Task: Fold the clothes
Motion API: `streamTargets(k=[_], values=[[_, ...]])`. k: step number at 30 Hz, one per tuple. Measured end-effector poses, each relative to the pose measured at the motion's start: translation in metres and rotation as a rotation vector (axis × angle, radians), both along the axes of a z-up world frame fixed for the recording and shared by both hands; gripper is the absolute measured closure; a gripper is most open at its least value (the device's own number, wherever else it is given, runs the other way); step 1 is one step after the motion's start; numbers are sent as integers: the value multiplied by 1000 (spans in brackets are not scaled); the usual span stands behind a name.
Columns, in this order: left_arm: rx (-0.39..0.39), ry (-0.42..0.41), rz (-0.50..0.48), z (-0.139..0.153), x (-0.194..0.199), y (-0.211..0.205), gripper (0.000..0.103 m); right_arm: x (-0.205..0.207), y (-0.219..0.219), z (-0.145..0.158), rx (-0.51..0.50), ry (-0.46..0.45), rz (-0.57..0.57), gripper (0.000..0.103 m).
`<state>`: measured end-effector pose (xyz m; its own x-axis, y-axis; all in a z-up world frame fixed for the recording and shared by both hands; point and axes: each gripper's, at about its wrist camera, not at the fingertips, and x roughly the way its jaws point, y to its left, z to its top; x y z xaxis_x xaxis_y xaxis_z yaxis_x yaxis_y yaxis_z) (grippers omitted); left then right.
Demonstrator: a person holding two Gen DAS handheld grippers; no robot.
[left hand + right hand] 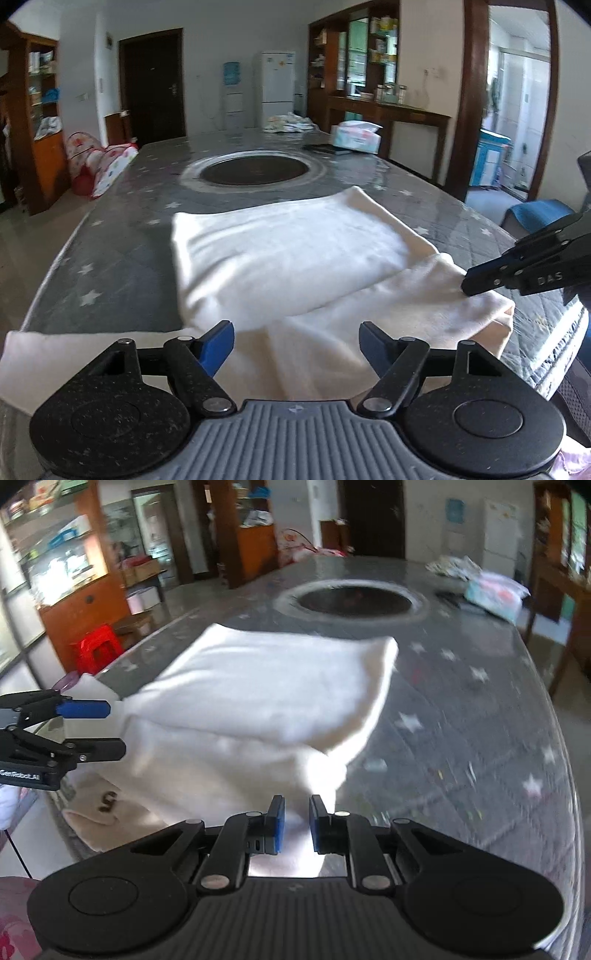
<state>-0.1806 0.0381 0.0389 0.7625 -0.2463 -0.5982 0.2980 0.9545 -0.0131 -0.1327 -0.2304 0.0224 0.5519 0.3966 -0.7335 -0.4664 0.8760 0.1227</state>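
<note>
White garment (pixel 288 251) lies part-folded on the star-print table (pixel 110 236), mid-frame. Left gripper (pixel 297 341) is spread wide over the near hem, nothing pinched. Right gripper (pixel 297 823) stands slightly parted, cloth between, not visibly pressed. Edges should be aligned before smoothing.

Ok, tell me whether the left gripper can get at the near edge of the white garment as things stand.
Probably yes. The left gripper hangs open right above the white garment, whose near edge lies just below its fingertips with nothing between. The right gripper is off at the right corner, clear of that path.
</note>
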Motion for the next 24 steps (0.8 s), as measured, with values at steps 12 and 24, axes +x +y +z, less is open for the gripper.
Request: streamTargets(k=[12,24], values=[[-38,30,-57,-8,7,-7,54,20,19,13,5,-71,40,89],[-59,42,-15,-9,4,6,58,2,44,16,-17,-109,128,79]])
